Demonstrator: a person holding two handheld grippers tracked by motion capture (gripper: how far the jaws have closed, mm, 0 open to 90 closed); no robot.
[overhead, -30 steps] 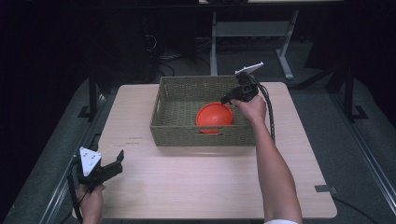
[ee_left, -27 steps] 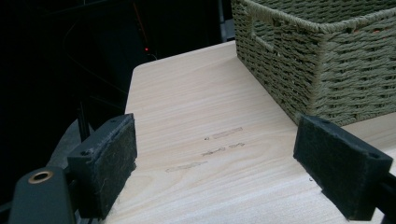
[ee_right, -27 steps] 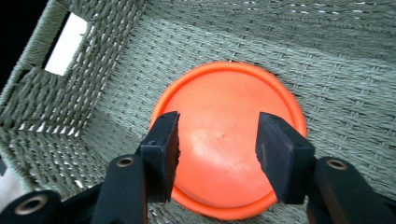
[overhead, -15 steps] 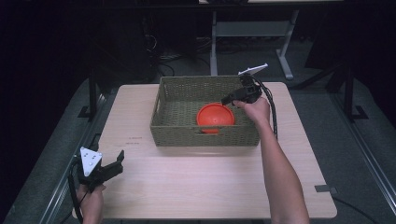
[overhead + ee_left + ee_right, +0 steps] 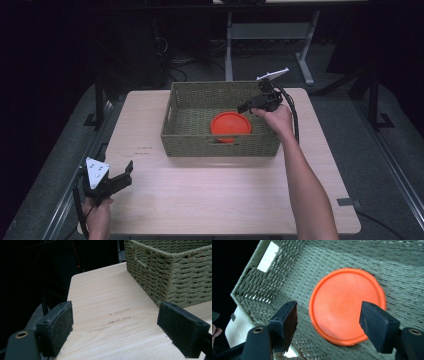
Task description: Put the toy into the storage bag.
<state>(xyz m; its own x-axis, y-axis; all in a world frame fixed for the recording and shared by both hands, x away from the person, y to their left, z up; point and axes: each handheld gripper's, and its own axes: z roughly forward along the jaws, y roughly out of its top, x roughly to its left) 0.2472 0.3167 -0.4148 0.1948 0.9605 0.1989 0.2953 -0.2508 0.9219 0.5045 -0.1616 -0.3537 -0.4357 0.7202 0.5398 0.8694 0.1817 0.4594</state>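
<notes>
Two open grippers, one orange disc in a woven basket.

Lower left of the high view: left gripper [image 5: 121, 176] low over the wooden table [image 5: 210, 200], jaws spread wide, holding nothing. Farther up, centre frame: olive wicker basket [image 5: 220, 145] with orange disc [image 5: 231, 125] lying flat on its floor, near the front wall. Upper right: right gripper [image 5: 246, 105] above the basket's right end, jaws apart, empty, aimed down at the disc.
</notes>
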